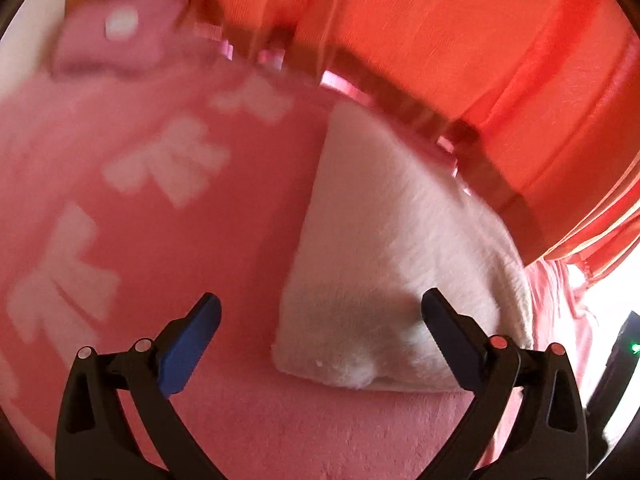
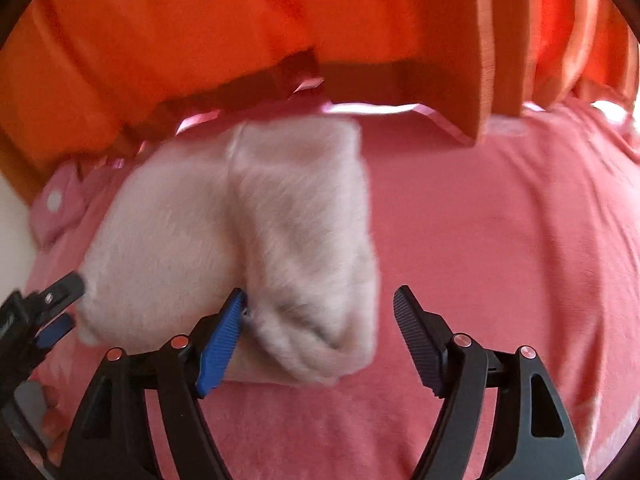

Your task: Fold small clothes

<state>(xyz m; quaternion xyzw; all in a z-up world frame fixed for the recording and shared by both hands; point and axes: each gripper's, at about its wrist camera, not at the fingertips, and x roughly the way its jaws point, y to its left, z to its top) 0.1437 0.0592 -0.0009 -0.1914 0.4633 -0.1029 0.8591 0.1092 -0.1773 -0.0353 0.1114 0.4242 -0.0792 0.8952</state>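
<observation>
Pink fleece blanket (image 1: 248, 216) with white bow-like marks fills the left of the left wrist view; we note motion blur across it. At far upper left sits a pink pillow (image 1: 116, 40) with 1 white dot. Moving right, we see the left gripper (image 1: 320, 320) with its jaws spread wide and nothing pinched between them; the white fluffy garment (image 1: 384, 248) lies on the blanket past the tips, its near folded edge between the 2 fingers, the right finger dark against it. Orange curtain (image 1: 460, 32) hangs behind.

In the right wrist view, the left gripper (image 2: 64, 304) pokes in at the far left edge, just beside the garment's left end (contact we cannot judge). The white fluffy garment (image 2: 240, 232) lies folded in 2 lobes on the blanket (image 2: 500, 240). The right gripper (image 2: 320, 312) stands with jaws apart, gripping nothing; its left blue pad (image 2: 224, 344) meets the garment's near corner, the right pad clear over bare blanket. A wooden board (image 2: 476, 40) hangs at upper right.
</observation>
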